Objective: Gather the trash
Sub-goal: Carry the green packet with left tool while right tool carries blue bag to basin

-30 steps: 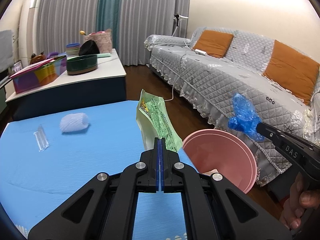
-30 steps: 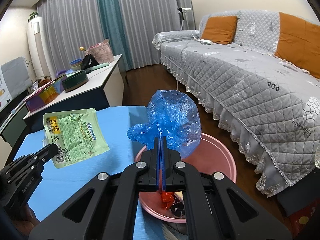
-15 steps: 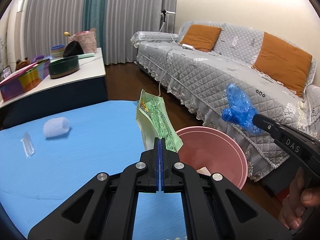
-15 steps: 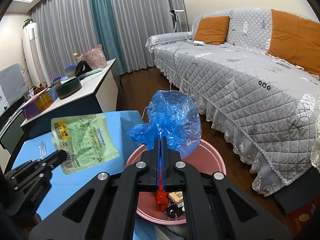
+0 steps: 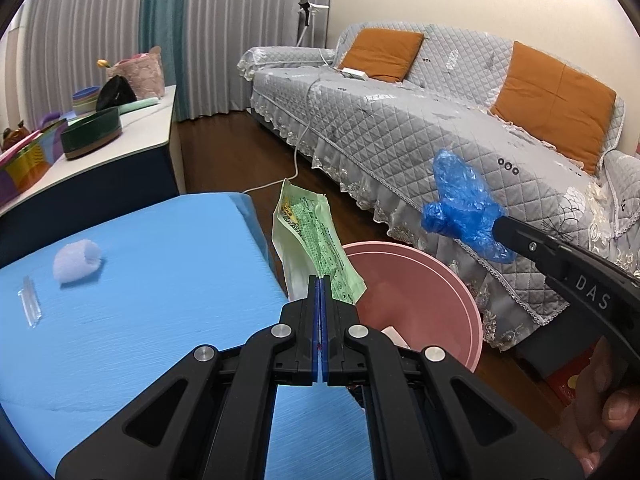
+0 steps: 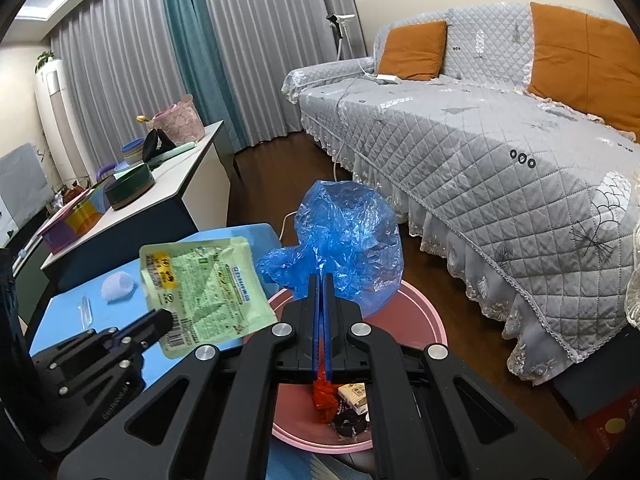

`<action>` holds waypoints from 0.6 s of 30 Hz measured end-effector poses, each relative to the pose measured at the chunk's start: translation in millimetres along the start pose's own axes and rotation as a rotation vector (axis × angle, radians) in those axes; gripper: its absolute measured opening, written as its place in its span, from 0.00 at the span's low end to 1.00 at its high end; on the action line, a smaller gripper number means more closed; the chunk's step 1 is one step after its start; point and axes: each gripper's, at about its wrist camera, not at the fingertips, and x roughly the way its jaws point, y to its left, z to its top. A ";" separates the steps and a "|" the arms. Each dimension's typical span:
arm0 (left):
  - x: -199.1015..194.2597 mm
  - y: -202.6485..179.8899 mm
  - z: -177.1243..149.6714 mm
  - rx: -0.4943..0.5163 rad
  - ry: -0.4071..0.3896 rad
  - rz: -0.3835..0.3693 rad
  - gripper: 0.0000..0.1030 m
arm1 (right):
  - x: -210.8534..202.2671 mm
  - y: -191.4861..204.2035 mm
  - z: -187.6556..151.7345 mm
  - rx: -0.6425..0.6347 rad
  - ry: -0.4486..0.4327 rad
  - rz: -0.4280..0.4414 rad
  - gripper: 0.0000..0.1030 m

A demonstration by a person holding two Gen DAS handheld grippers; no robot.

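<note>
My left gripper (image 5: pixel 320 280) is shut on a green printed wrapper (image 5: pixel 310 236), held at the blue table's right edge beside the pink bin (image 5: pixel 432 280). The same wrapper (image 6: pixel 204 284) and left gripper (image 6: pixel 162 316) show at lower left in the right wrist view. My right gripper (image 6: pixel 322 278) is shut on a crumpled blue plastic bag (image 6: pixel 348 240), which hangs above the pink bin (image 6: pixel 424 320). From the left wrist view that blue bag (image 5: pixel 464 208) and right gripper (image 5: pixel 498 222) are over the bin's far right rim. Red and dark scraps (image 6: pixel 328 396) lie in the bin.
On the blue table (image 5: pixel 140 300) lie a white paper ball (image 5: pixel 76 260) and a clear plastic strip (image 5: pixel 31 306). A grey quilted sofa (image 5: pixel 440 128) runs along the right. A white side table (image 5: pixel 100 148) with bowls and boxes stands behind. A hand (image 5: pixel 608 408) grips the right tool.
Both grippers have moved toward the pink bin with their loads. The green wrapper now hangs past the table's right edge, close to the bin rim.
</note>
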 end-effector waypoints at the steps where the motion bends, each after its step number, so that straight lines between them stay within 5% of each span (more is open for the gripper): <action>1: 1.4 -0.8 0.2 0.000 0.003 -0.001 0.00 | 0.6 -0.8 0.3 0.003 0.001 0.001 0.02; 18: 17.1 -4.6 4.5 -0.003 0.027 -0.012 0.00 | 9.9 -7.8 0.3 0.027 0.019 -0.005 0.02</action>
